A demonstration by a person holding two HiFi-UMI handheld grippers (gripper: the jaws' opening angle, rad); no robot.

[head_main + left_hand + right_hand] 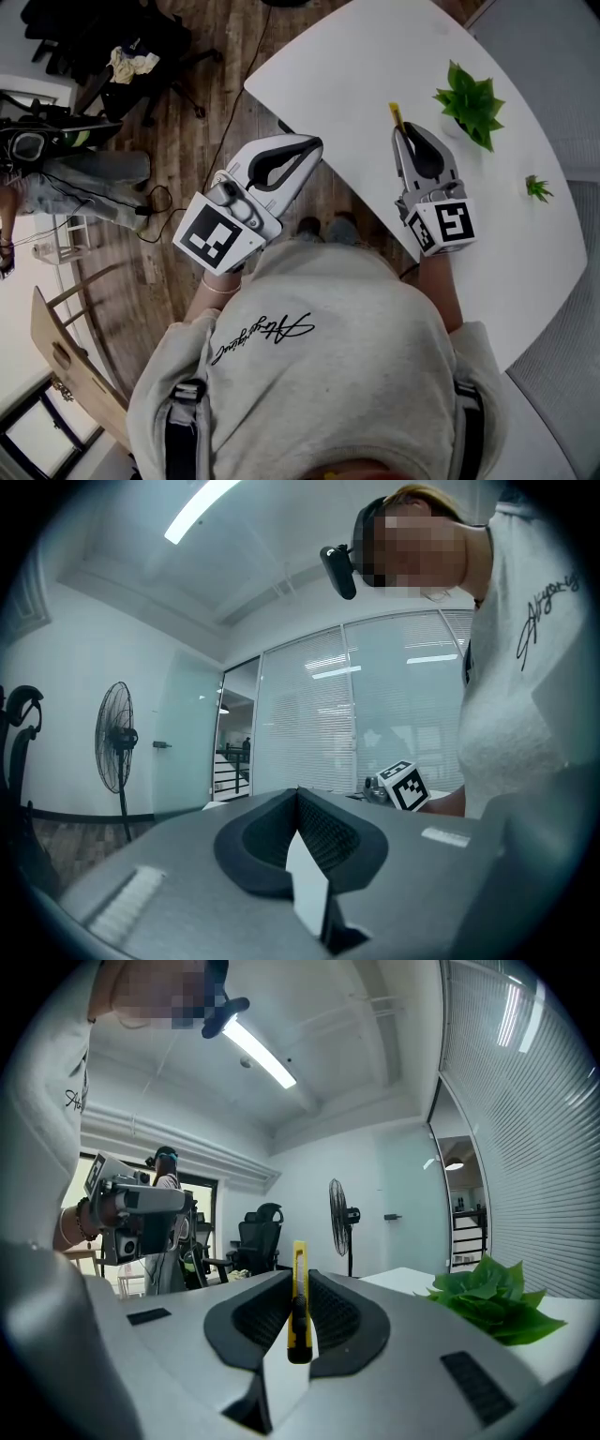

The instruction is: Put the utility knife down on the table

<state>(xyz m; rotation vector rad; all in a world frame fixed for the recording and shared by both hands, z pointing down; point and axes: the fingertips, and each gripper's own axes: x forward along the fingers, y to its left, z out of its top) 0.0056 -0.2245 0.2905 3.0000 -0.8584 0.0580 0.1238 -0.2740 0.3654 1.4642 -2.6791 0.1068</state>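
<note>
As I judge it, the step in hand is bringing the utility knife [299, 1302] down to the table [375, 56], with release not yet made; the right gripper [407, 133] has its jaws nearly together, pinching the knife along their length, tip poking past the fingertips; next it needs lowering onto the bare tabletop ahead of the fingertips, then the jaws must part; the knife is slim and yellow with a black slider; the left gripper [297, 797] is closed on nothing

We log bright, even indoor light. A ceiling strip light [261, 1052] blooms white in the right gripper view. Both gripper views bow strongly and vignette dark at the rim. Head view sharp; table [375, 66] slightly overexposed, shadows faint.
</note>
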